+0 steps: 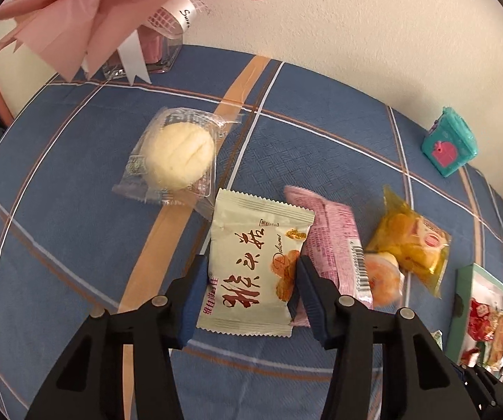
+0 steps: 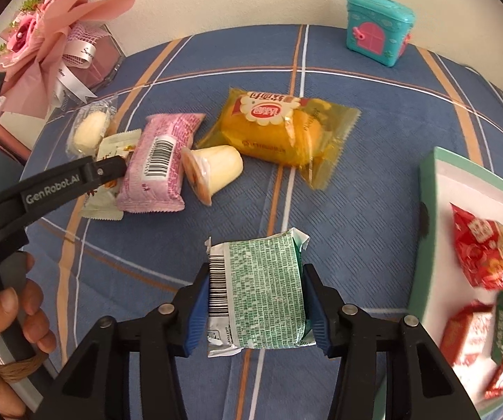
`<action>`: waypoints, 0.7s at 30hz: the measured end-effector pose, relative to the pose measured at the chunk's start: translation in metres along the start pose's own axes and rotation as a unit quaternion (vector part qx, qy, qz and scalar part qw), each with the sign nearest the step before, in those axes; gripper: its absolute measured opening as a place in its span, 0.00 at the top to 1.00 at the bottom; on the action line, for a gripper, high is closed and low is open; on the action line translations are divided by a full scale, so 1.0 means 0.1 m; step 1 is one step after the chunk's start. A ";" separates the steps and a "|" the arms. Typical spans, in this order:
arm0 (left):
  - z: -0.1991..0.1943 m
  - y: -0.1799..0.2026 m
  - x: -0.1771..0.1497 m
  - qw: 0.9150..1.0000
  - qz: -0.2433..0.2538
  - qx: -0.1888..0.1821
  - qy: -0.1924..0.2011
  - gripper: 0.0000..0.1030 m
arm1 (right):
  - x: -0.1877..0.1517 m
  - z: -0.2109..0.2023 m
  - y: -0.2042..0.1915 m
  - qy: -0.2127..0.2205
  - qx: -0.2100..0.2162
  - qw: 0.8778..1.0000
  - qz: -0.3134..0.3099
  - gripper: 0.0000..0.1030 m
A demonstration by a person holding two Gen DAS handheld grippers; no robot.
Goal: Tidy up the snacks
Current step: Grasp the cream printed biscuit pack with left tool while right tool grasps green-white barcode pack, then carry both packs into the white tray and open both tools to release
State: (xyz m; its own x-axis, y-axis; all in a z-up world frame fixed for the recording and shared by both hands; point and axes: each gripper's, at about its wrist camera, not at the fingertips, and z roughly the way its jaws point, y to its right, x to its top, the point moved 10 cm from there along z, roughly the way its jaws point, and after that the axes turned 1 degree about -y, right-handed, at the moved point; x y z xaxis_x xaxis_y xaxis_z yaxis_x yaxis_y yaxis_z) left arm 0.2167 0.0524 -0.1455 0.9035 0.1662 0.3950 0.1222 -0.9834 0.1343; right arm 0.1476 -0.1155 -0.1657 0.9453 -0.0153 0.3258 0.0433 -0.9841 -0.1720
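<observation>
A cream snack packet [image 1: 256, 266] is pinched between the blue pads of the left hand-held gripper [image 1: 251, 281], just beside a pink packet [image 1: 332, 248] on the blue checked desk [image 1: 76, 161]. A green snack packet [image 2: 262, 294] is clamped in the right hand-held gripper [image 2: 255, 306], near the white tray [image 2: 440, 189] of red snacks [image 2: 479, 255].

Six loose snack packets [image 2: 286, 129], one jelly cup [image 2: 212, 169], one snack tray [image 2: 437, 175]
</observation>
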 end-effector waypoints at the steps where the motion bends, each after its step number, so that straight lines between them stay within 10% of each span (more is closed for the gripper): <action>1: -0.05 0.01 -0.02 1.000 -0.002 -0.001 0.000 0.49 | -0.02 -0.05 0.01 0.001 0.000 1.000 0.000 0.49; 21: -0.70 0.78 -0.49 0.999 0.021 -0.039 0.020 0.49 | -0.47 -0.88 0.57 0.042 0.019 0.997 0.060 0.49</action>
State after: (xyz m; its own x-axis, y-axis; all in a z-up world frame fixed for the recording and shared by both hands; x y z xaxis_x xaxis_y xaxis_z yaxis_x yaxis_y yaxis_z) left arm 0.1530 -0.0274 -0.0904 0.8903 0.1293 0.4367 0.0512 -0.9812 0.1861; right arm 0.0772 -0.1870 -0.1088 0.9143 -0.1496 0.3765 -0.0558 -0.9670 -0.2487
